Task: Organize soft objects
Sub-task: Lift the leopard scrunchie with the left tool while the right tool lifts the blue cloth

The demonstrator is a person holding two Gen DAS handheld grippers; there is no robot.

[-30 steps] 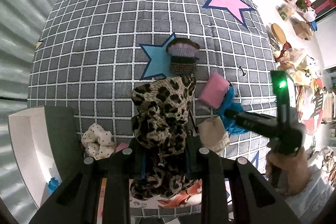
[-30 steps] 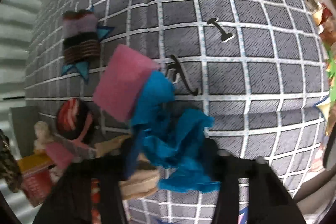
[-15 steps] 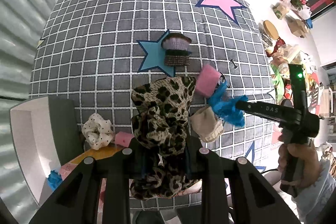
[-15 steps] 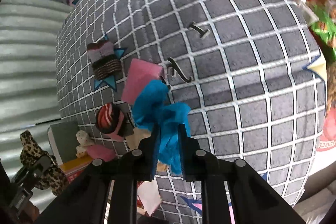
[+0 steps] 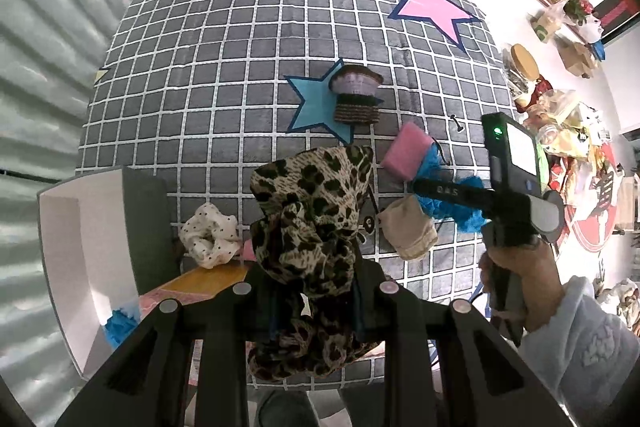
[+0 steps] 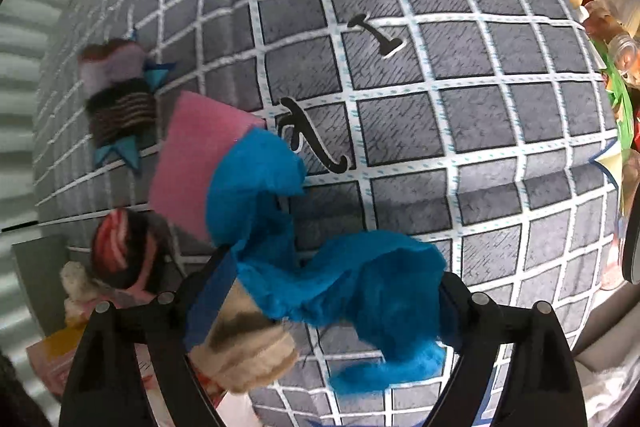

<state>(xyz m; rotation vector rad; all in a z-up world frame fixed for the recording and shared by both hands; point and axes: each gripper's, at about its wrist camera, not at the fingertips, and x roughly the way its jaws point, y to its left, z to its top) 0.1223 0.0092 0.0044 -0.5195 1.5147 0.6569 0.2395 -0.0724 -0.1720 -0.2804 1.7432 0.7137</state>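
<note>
The left gripper [image 5: 316, 291] clamps the leopard scrunchie [image 5: 312, 223] above the mat's [image 5: 240, 67] near edge. The right gripper's [image 6: 320, 291] jaws are opening around the blue cloth [image 6: 340, 267] on the mat; clinging fibres might drag it askew onto the pink sponge [image 6: 188, 163].

Grey grid rug [image 5: 224, 75], star-patterned: striped knit item [image 5: 355, 95], pink sponge [image 5: 406, 157], blue cloth [image 6: 340, 267], beige sock [image 5: 408, 229], polka-dot scrunchie [image 5: 210, 235] near its left edge.

Fuzzy cloth [image 6: 352, 291] lay on the rug [image 6: 440, 107] between my right fingers, overlapping the sponge [image 6: 192, 163] behind-left; sock [image 6: 240, 347] at its left; box [image 5: 80, 247] at rug's left edge.
</note>
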